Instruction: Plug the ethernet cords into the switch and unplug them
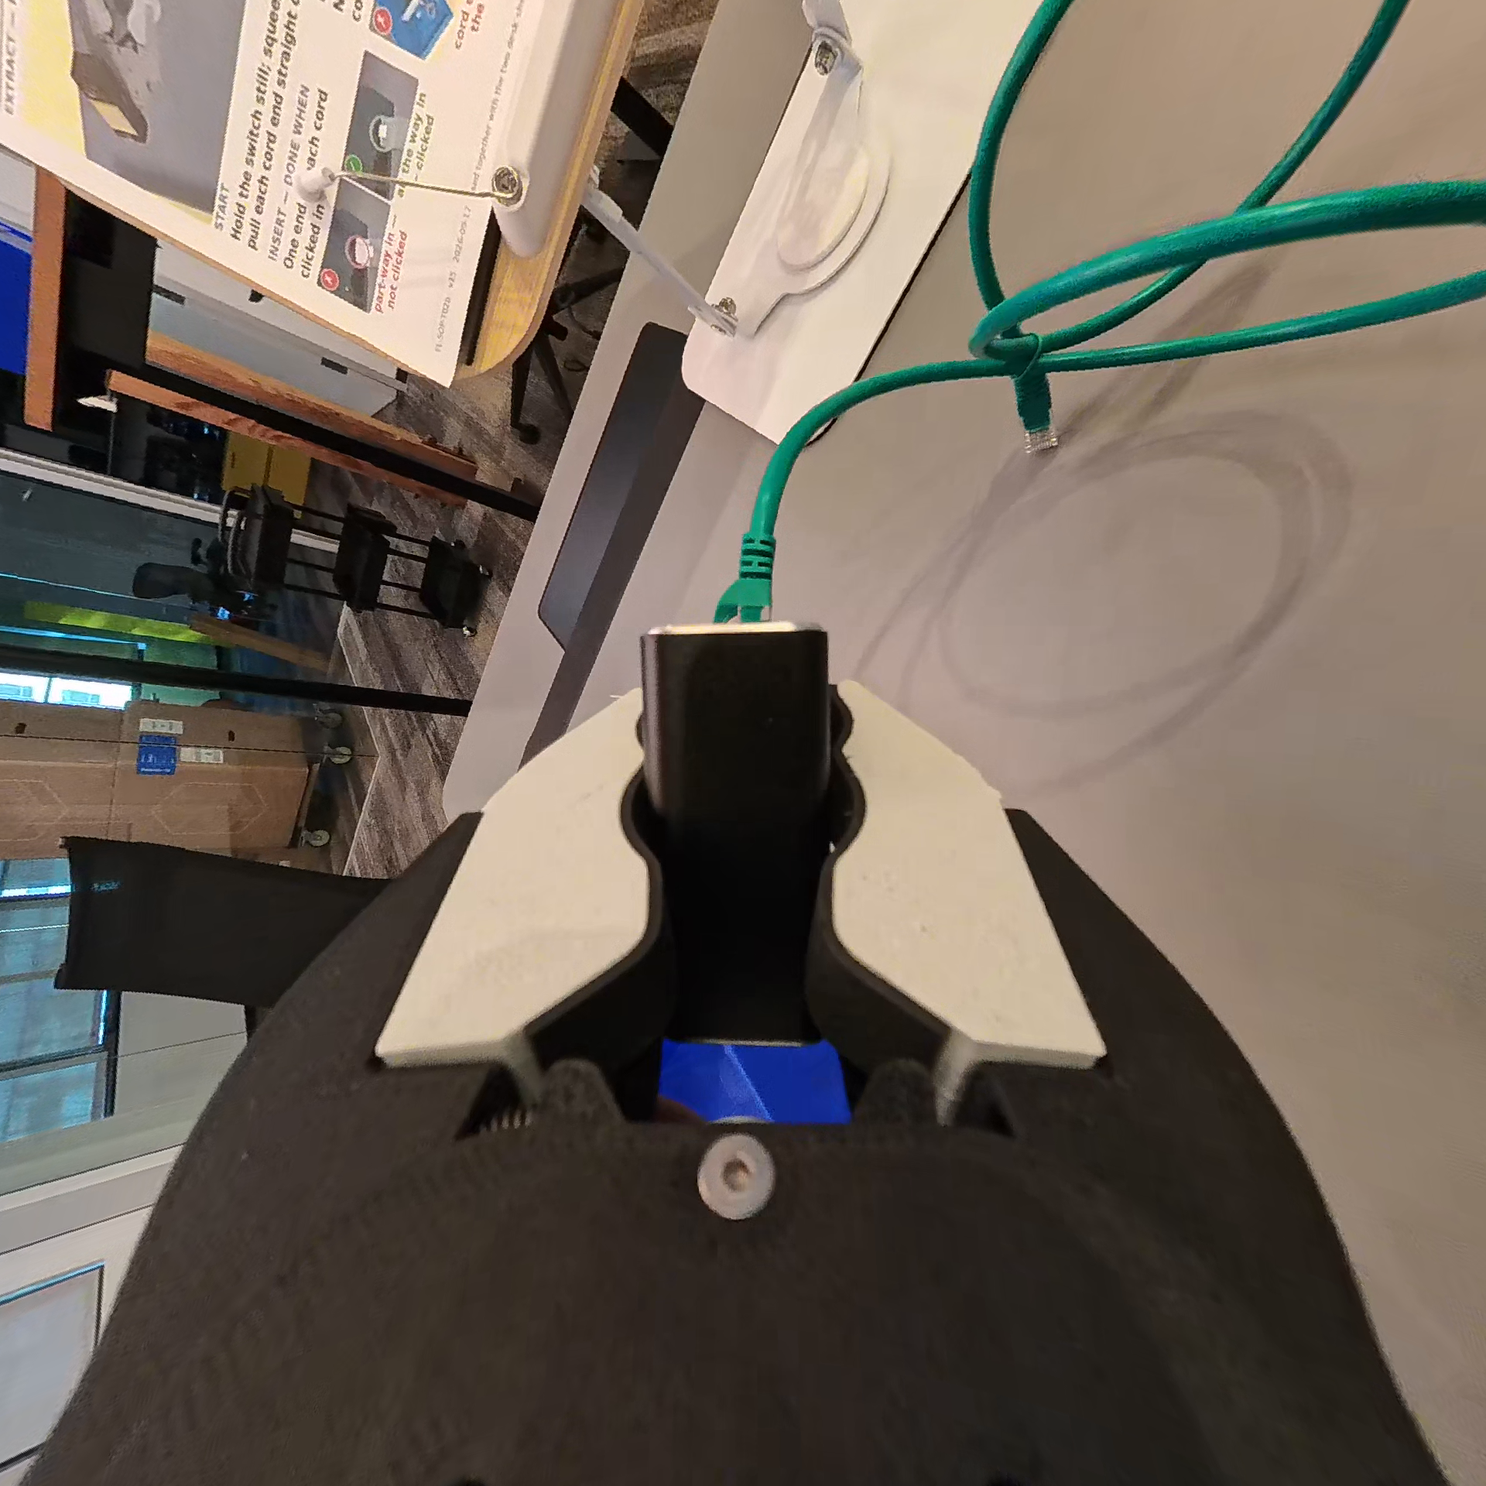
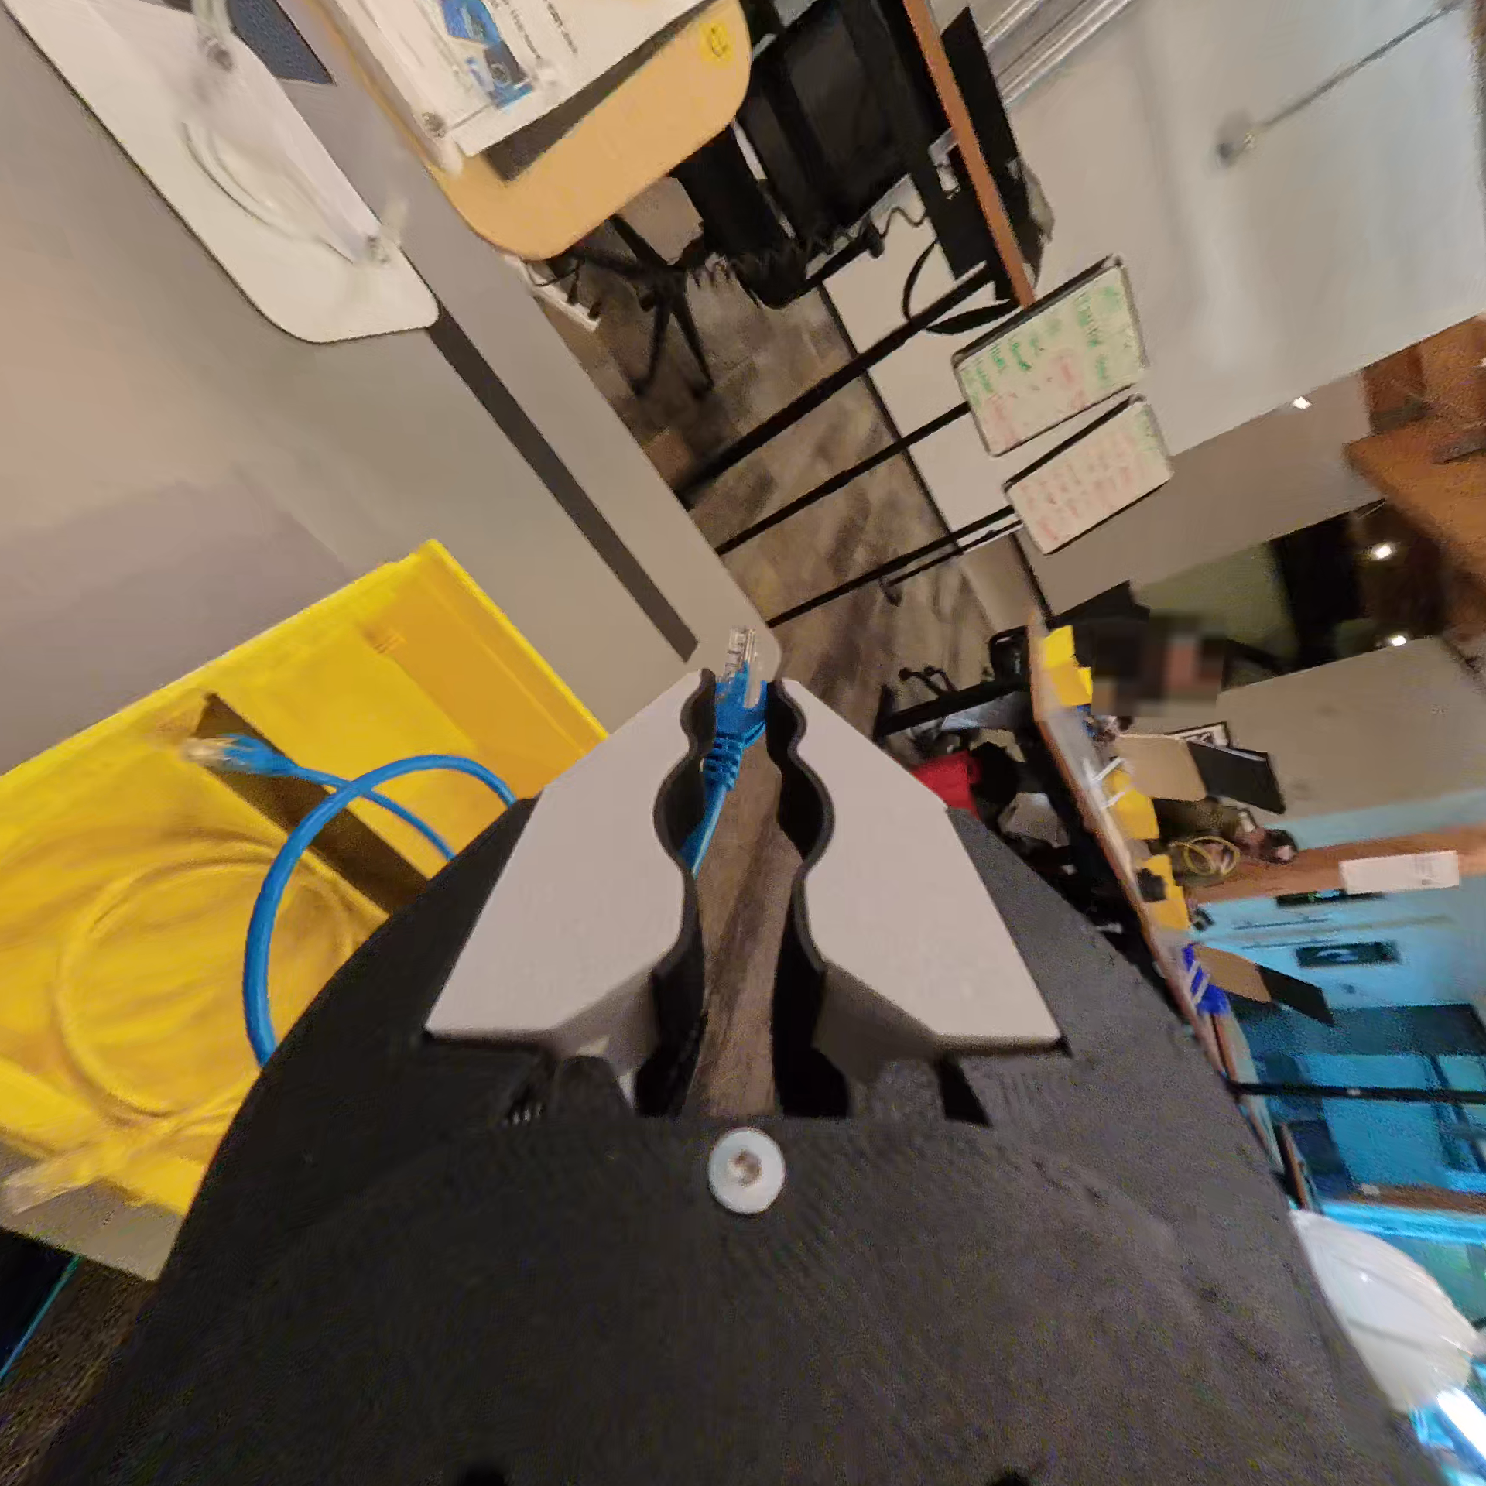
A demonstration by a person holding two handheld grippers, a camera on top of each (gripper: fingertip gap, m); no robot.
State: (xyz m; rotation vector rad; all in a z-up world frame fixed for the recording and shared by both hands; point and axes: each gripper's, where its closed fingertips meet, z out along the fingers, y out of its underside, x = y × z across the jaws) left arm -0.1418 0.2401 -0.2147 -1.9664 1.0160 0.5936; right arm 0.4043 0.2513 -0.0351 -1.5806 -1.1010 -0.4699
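My left gripper (image 1: pixel 736 699) is shut on a black ethernet switch (image 1: pixel 736 764), held above the grey table. A green ethernet cord (image 1: pixel 772 490) is plugged into the switch's far end. Its other plug (image 1: pixel 1040 422) hangs loose from a tied coil. My right gripper (image 2: pixel 738 695) is shut on the plug end of a blue ethernet cord (image 2: pixel 733 724), its clear connector (image 2: pixel 741 647) sticking out past the fingertips. The blue cord loops back to a yellow bin (image 2: pixel 241 804), where its other plug (image 2: pixel 211 752) lies.
A white stand base (image 1: pixel 804 241) sits on the grey table (image 1: pixel 1206 804) with an instruction sheet (image 1: pixel 305 161) clipped above it. Yellow cords (image 2: pixel 121 965) lie coiled in the bin. The table edge (image 2: pixel 563 482) drops to the floor, with desks and whiteboards beyond. About 60 cm separates my left fingertips from my right.
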